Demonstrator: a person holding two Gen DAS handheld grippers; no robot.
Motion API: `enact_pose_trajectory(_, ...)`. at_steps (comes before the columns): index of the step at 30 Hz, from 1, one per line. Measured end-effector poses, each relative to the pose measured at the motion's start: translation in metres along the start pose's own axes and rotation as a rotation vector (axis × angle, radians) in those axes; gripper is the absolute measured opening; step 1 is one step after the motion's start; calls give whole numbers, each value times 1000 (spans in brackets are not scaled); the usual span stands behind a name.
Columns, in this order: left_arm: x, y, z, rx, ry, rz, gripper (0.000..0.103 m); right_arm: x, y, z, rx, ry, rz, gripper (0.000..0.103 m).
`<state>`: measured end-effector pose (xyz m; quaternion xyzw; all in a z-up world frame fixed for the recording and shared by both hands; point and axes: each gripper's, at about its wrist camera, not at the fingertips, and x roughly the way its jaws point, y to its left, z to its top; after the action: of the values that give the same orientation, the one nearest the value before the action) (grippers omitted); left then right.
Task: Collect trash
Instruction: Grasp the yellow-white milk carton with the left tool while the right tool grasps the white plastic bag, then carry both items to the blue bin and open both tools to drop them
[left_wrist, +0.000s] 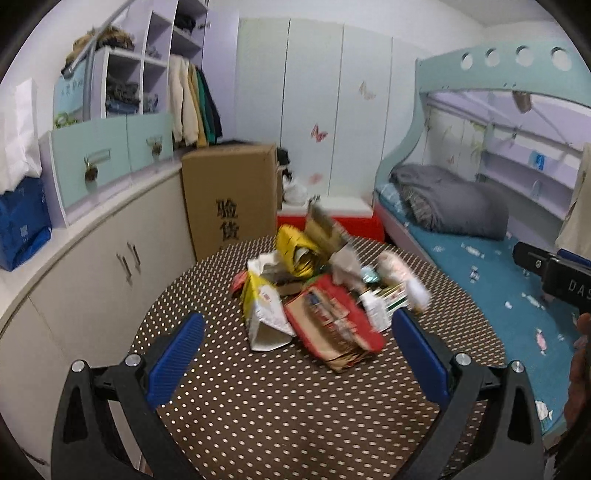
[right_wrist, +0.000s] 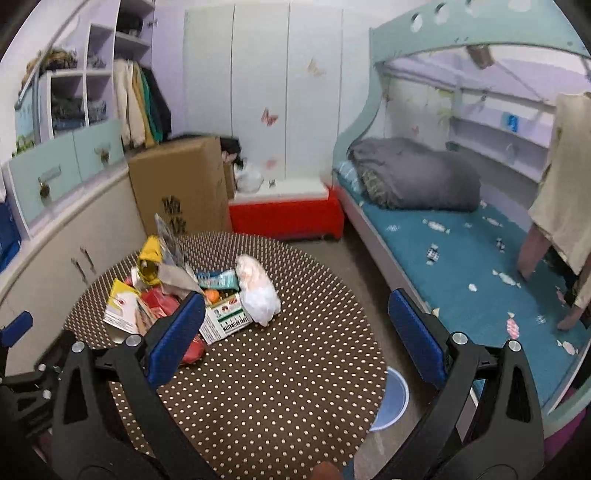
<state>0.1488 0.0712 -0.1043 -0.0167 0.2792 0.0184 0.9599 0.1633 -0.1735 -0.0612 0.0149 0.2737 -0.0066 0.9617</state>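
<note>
A heap of trash (left_wrist: 321, 284) lies on the round brown polka-dot table (left_wrist: 280, 417): a red flattened carton (left_wrist: 336, 325), a white and yellow packet (left_wrist: 264, 314), a yellow foil bag (left_wrist: 295, 251), crumpled paper. My left gripper (left_wrist: 297, 341) hovers open just before the heap, holding nothing. In the right wrist view the same heap (right_wrist: 184, 291) sits left of centre, with a white plastic bag (right_wrist: 256, 291) and a small white-green box (right_wrist: 225, 319). My right gripper (right_wrist: 295, 321) is open and empty above the table (right_wrist: 258, 398), to the right of the heap.
A tall cardboard box (left_wrist: 229, 195) and a red-and-white storage bench (left_wrist: 332, 218) stand behind the table. White cabinets (left_wrist: 92, 273) run along the left, a bunk bed (left_wrist: 480, 258) along the right. A light blue bin (right_wrist: 391, 398) stands on the floor beside the table.
</note>
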Motion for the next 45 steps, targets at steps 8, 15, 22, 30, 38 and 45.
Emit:
enact_pose_trajectory(8,54,18,1,-20,127,-4,99,95,0,-2,1,207,52,97)
enact_pose_trajectory(15,89,30,-4,-36,202,29,99,150,6,7,-10,286,99,97)
enact_pose_trajectory(22,128,50,12,-81,228,79,99,196,20,19,-47,339,141,97)
enact_pose_trajectory(30,189,58,13,-133,363,-21,53,255,28,13,-55,523,213,49)
enact_pose_trajectory(38,186,72,19,-157,344,-82,38,240,-10,25,67,448,300,44)
enact_pose_trajectory(45,128,70,57,-144,197,-57,38,212,-59,43,186,365,322,44)
